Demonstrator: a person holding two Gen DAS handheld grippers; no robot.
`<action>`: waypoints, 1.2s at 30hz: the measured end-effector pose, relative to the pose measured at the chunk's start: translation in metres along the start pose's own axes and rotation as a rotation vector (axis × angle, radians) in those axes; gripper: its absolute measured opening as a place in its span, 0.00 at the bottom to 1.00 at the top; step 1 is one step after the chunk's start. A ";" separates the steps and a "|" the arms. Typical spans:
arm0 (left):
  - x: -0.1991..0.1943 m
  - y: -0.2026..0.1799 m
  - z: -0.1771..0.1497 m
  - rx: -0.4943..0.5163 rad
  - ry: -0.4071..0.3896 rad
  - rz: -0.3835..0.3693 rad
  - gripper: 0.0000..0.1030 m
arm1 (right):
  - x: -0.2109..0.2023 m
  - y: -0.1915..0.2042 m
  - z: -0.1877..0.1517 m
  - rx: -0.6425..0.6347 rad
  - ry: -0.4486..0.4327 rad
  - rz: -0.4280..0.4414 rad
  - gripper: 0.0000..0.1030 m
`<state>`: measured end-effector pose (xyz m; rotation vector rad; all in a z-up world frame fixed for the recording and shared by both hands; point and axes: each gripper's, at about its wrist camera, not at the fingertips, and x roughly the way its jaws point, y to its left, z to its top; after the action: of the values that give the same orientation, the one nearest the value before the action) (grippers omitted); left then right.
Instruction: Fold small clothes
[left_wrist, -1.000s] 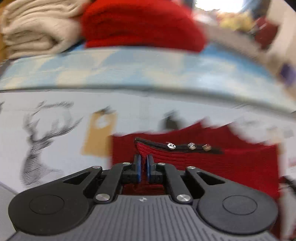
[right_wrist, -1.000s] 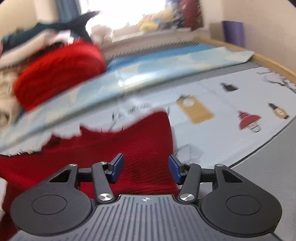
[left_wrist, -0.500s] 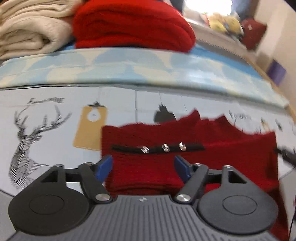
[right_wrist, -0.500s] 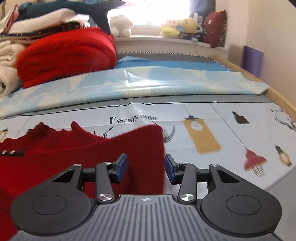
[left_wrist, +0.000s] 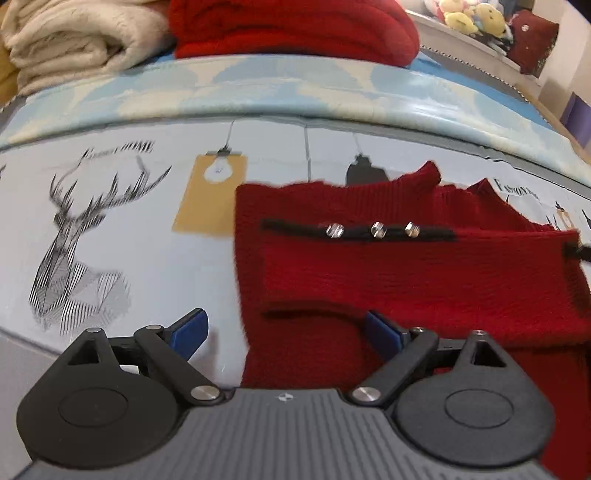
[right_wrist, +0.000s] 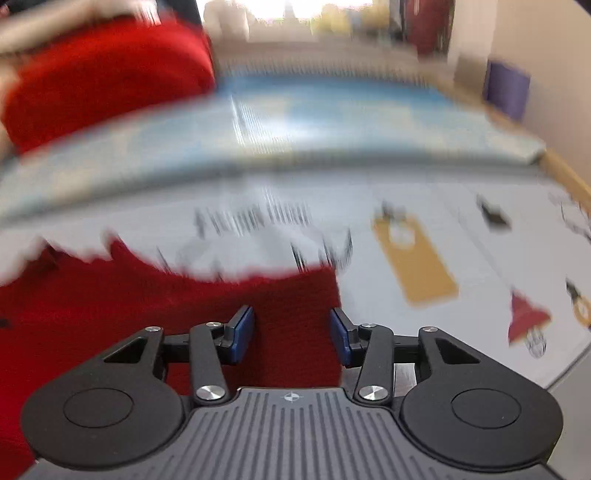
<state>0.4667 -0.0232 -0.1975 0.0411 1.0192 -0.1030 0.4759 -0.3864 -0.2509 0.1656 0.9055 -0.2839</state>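
The red sweater (left_wrist: 424, 266) lies flat on the printed table cover (left_wrist: 140, 258), a little right of the middle in the left wrist view, with its left edge beside the yellow lamp print (left_wrist: 210, 195) and well right of the deer drawing (left_wrist: 77, 236). A black strip with three small clear buttons (left_wrist: 373, 230) runs across its upper part, and a folded layer ends in a soft edge just beyond the claws. The left gripper (left_wrist: 284, 330) hangs over that near left edge with its jaws opening wide; cloth lies between the blue pads but they do not press on it. The right gripper (right_wrist: 291, 332) is partly open over the sweater's right edge, and though this view is smeared, its pads seem to stand clear of the knit. The sweater looks light, soft and floppy, a thick ribbed knit that will sag and stretch rather than hold a shape, so it is best pinched at a doubled edge or corner, both layers together, not in the middle. The buttons are hard and could slip under a pad, so the strip is a poor place to grip. Far behind, a cream blanket (left_wrist: 77, 40) and a red blanket (left_wrist: 295, 29) sit stacked.
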 end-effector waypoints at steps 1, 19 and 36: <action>-0.002 0.003 -0.004 -0.002 0.008 0.006 0.92 | 0.004 0.001 -0.002 0.001 -0.009 -0.017 0.53; -0.182 0.019 -0.145 0.024 0.041 -0.034 1.00 | -0.280 -0.007 -0.145 0.193 0.050 0.236 0.72; -0.264 0.012 -0.254 0.088 -0.011 0.027 1.00 | -0.392 0.018 -0.244 0.058 0.008 0.321 0.79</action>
<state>0.1151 0.0272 -0.1057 0.1347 1.0023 -0.1232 0.0699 -0.2382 -0.0884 0.3622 0.8643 -0.0110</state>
